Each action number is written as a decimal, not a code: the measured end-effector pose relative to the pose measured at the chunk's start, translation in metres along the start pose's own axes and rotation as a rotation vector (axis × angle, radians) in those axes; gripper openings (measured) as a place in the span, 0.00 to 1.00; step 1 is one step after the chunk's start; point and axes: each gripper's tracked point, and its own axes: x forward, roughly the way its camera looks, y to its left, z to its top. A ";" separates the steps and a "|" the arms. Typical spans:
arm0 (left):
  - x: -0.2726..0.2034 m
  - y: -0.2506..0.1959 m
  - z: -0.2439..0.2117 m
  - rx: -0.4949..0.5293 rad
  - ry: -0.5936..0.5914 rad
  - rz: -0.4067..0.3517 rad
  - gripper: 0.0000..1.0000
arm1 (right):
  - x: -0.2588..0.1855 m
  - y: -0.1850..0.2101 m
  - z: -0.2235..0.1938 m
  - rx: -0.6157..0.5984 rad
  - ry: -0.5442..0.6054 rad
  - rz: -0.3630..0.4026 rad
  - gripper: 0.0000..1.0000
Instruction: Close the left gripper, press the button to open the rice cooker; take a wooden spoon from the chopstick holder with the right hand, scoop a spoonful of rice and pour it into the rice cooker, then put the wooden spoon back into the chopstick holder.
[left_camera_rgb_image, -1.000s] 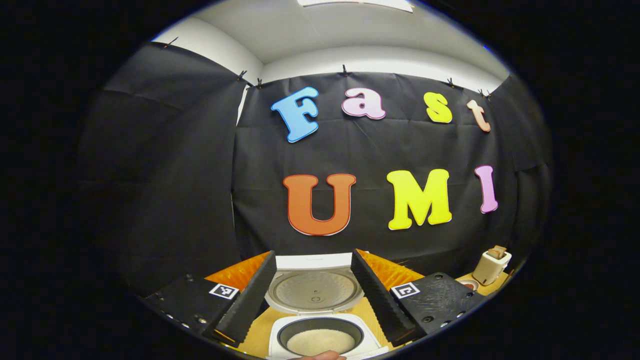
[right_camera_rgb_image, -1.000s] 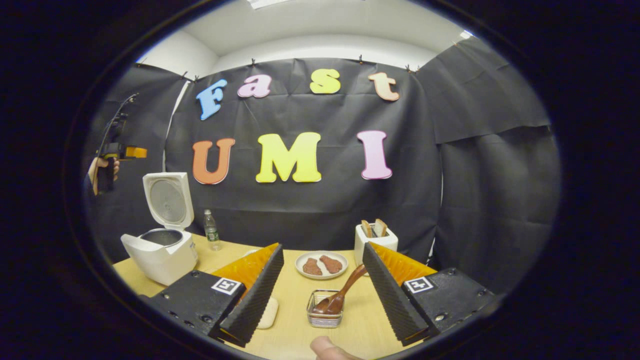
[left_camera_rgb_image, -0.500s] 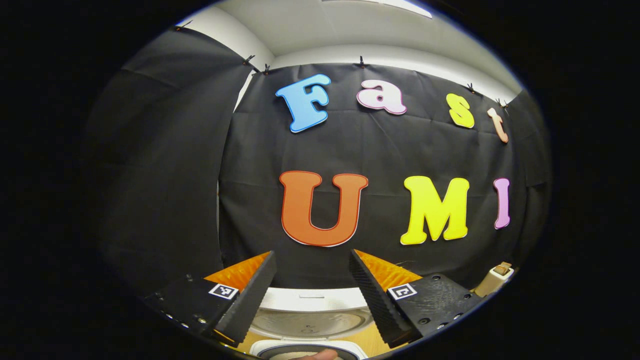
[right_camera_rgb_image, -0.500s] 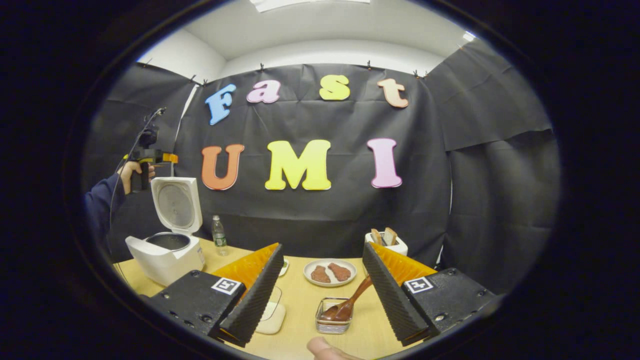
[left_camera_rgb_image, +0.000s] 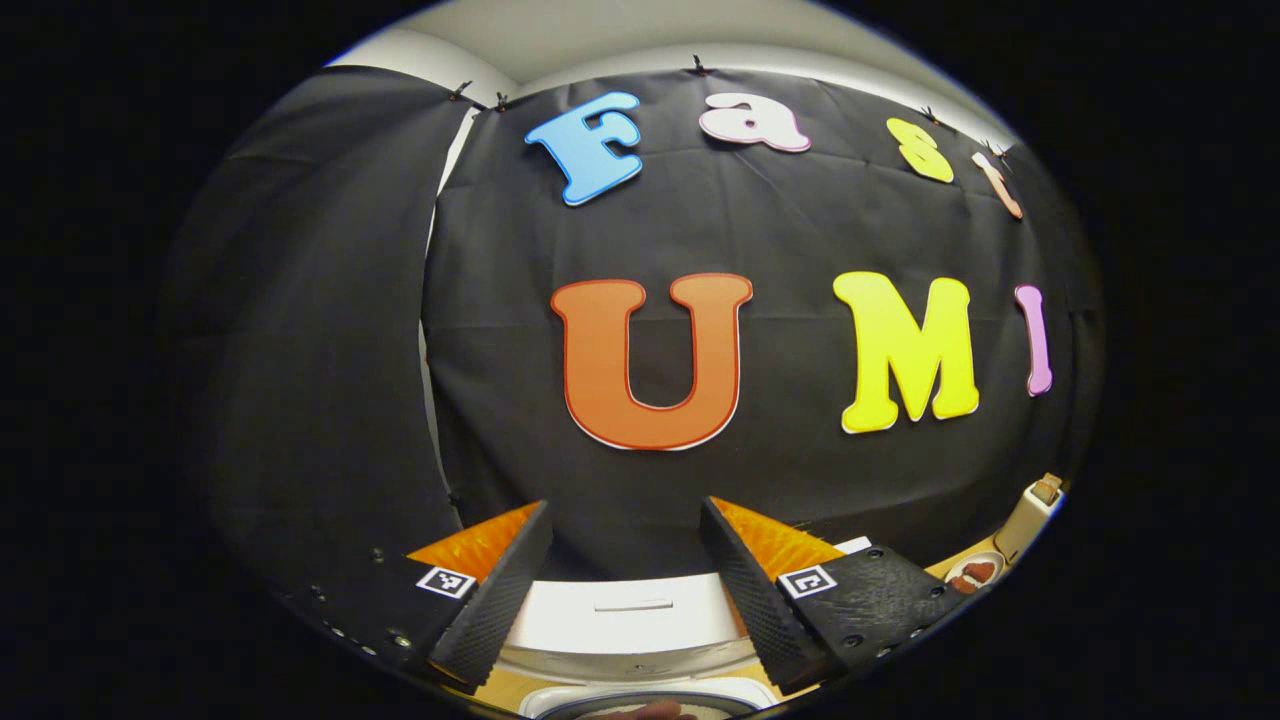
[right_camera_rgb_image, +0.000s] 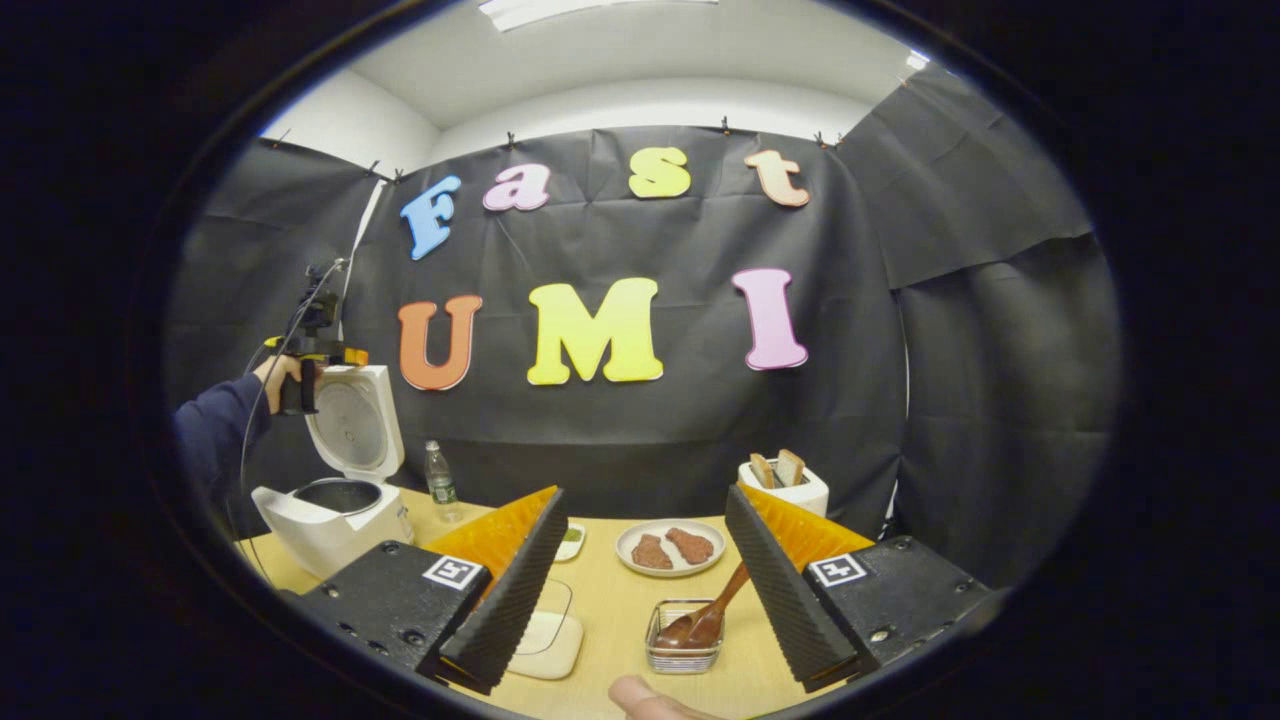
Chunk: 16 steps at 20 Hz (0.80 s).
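Spanning the bottom of the right gripper view, a pale wooden table meets black cloth walls on 3 sides, with a white ceiling and a light panel above; the right gripper hangs over the near edge with its jaws spread wide and nothing between them; a thumb tip shows at the bottom edge. Just ahead of it stands the holder, a small clear box, with the spoon leaning in it, handle up to the right. Behind sits a plate with 2 brown pieces; beyond that a white toaster holds 2 slices near the back cloth. A white lidded tray lies partly behind the gripper's left finger; a small dish sits farther back. At far left the cooker stands with its lid upright and the pot open; a bottle stands beside it. A sleeved hand holds the left gripper up by the lid's top edge; whether they touch I cannot tell.

In the left gripper view the left gripper's jaws stand apart, empty, facing the back cloth; the lid's white top edge lies between and below them, the cooker rim at the very bottom; the toaster and plate sit at far right.
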 end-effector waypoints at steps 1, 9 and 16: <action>-0.002 0.001 -0.002 -0.017 0.020 -0.001 0.96 | -0.001 0.000 0.000 0.012 -0.003 0.000 1.00; -0.037 -0.001 -0.014 -0.029 0.100 0.031 0.99 | -0.036 -0.013 0.014 0.056 -0.041 -0.018 0.99; -0.071 -0.006 -0.027 -0.033 0.130 0.028 0.99 | -0.067 -0.015 0.014 0.044 -0.019 -0.007 1.00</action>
